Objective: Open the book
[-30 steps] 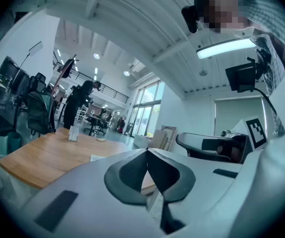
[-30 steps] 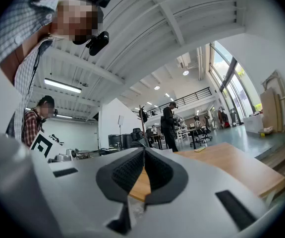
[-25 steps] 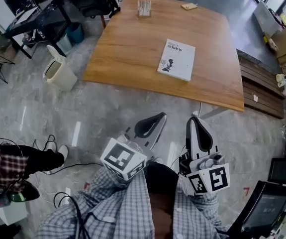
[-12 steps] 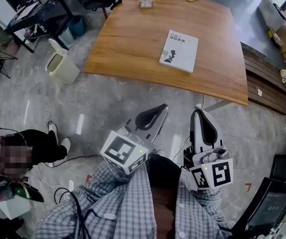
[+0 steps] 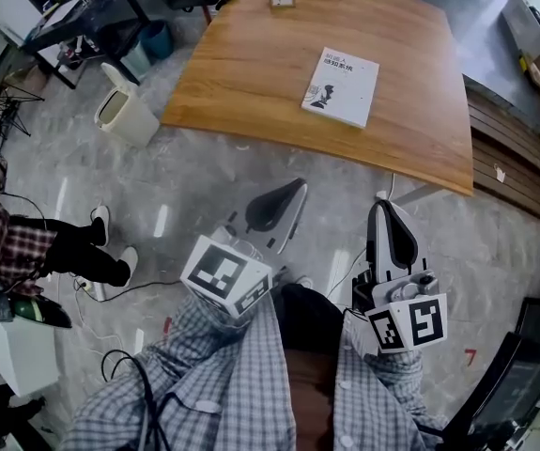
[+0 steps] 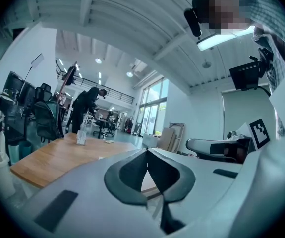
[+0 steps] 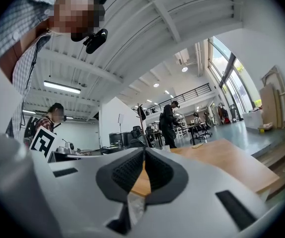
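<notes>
**Legible text:** none.

**Book** [image 5: 341,86], on the counter [image 5: 251,73], 12 to 1 o'clock in the head view: the white cover carries a short dark title block at its top, too small to read.

**Left cube** [image 5: 224,280], 6 to 7 o'clock: black-and-white square marker codes, no lettering.

**Right cube** [image 5: 408,324], 5 o'clock: the same type of code. One face also shows at 3 o'clock in the left gripper view [image 6: 259,133].

**Red mark** [image 5: 468,355], on the floor at 4 o'clock: not readable.
</notes>
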`<act>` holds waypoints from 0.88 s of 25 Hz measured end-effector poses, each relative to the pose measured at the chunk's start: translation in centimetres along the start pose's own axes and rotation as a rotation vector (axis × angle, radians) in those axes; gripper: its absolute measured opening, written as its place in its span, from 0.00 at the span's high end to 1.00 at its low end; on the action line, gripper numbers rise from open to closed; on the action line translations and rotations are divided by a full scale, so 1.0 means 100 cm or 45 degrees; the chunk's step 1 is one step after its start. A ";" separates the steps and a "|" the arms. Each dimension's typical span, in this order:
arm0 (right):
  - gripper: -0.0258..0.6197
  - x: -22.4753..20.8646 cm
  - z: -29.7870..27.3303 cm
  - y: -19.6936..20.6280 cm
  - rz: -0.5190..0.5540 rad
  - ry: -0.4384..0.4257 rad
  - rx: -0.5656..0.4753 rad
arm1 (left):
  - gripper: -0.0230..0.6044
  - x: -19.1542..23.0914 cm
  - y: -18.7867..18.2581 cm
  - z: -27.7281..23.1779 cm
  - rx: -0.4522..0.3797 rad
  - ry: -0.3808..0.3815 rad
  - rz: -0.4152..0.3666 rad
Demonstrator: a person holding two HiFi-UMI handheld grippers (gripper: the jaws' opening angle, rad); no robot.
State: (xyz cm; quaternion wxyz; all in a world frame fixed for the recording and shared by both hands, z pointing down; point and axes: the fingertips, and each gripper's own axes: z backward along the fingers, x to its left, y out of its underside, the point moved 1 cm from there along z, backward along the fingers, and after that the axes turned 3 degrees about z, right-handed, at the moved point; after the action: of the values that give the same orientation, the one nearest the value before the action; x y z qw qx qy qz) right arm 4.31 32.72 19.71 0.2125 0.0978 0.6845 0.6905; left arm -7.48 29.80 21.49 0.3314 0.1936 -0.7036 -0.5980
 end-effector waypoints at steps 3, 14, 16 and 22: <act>0.92 -0.005 0.009 -0.001 0.015 -0.022 0.001 | 0.96 -0.010 0.002 -0.001 -0.005 -0.020 -0.002; 0.92 -0.027 0.032 -0.006 0.057 -0.038 -0.006 | 0.96 -0.033 0.014 -0.002 -0.054 -0.066 0.017; 0.92 -0.031 0.033 -0.006 0.059 -0.037 -0.005 | 0.96 -0.036 0.014 -0.006 -0.058 -0.065 0.018; 0.92 -0.032 0.032 -0.001 0.055 -0.065 0.000 | 0.96 -0.038 0.015 -0.013 -0.049 -0.063 -0.004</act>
State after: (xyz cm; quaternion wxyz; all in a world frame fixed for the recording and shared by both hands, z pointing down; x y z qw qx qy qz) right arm 8.59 34.27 20.26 0.2150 0.1301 0.6767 0.6921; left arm -3.71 31.74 22.18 0.3166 0.1734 -0.6996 -0.6167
